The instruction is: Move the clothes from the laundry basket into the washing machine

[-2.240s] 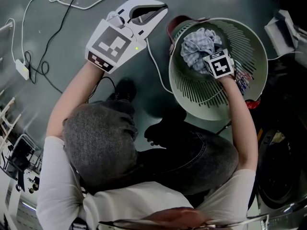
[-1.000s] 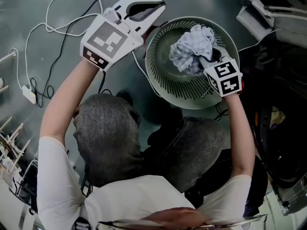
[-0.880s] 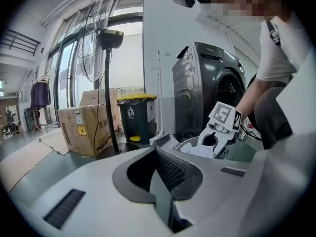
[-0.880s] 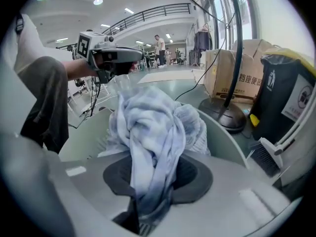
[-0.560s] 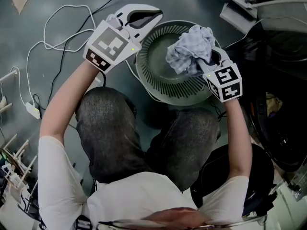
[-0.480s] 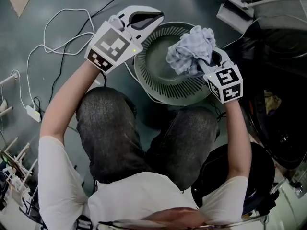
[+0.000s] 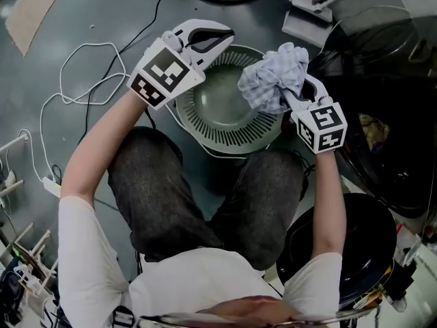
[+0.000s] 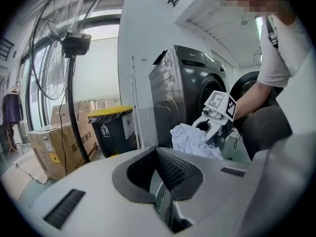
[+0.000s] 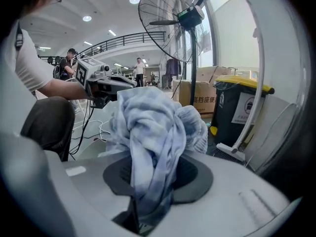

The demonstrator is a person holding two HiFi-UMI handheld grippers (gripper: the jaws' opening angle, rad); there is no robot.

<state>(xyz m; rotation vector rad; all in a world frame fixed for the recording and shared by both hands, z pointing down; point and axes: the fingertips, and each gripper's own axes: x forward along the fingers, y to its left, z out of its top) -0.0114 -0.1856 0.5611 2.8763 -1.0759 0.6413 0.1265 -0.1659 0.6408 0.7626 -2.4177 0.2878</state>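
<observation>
Gripping a crumpled, pale blue checked cloth [image 7: 273, 80], our right gripper [image 7: 291, 92] has its jaws pinched on the fabric, held over the right rim of the round, slotted plastic laundry basket [image 7: 208, 127]. Our left gripper [image 7: 220, 34] has its jaws together, empty. Print on a cardboard box [image 8: 47, 142] looks Chinese, though we cannot read it surely. A dark grey washing machine [image 8: 190, 88] stands behind.
</observation>
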